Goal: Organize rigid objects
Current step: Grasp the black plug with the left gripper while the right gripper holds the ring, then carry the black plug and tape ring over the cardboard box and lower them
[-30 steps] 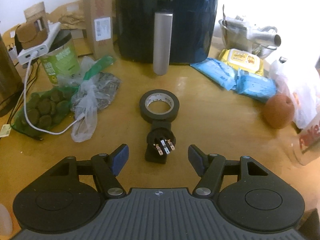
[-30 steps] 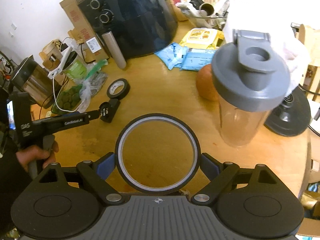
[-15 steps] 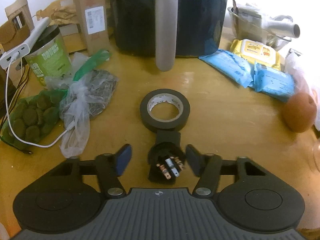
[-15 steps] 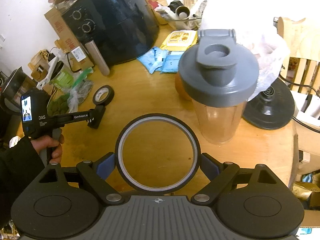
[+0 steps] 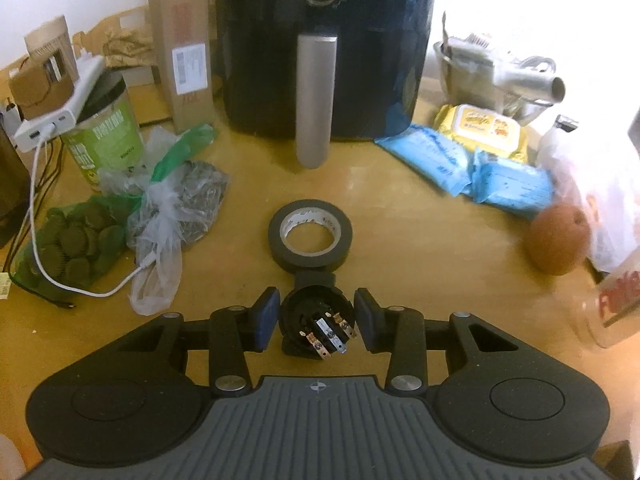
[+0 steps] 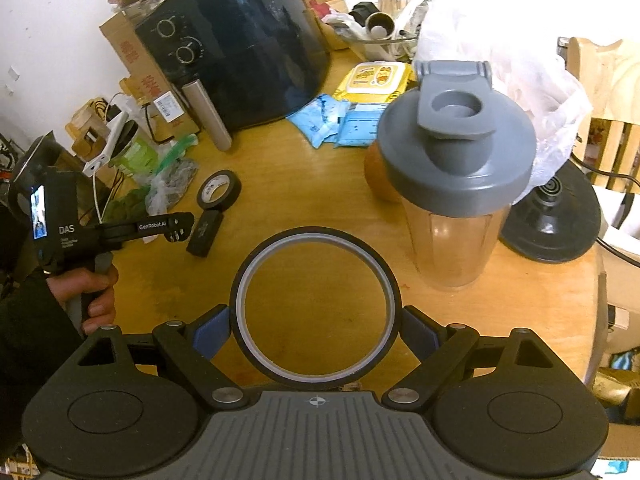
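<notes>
The left claw [image 5: 316, 320] is about a third open and closing around a black plug [image 5: 317, 326] that stands on the bench [image 5: 420, 264]. The left pad [image 5: 267, 316] touches the plug's side; a narrow gap shows at the right pad, so no firm grip is confirmed. A black tape roll [image 5: 310, 234] lies flat just beyond the plug, touching it.

The right claw [image 6: 316, 330] stands wide and grips a large black ring [image 6: 316, 308] by its outer rim, both pads pressed against it, above the bench. A shaker bottle [image 6: 456, 184] stands upright to the ring's right.
</notes>
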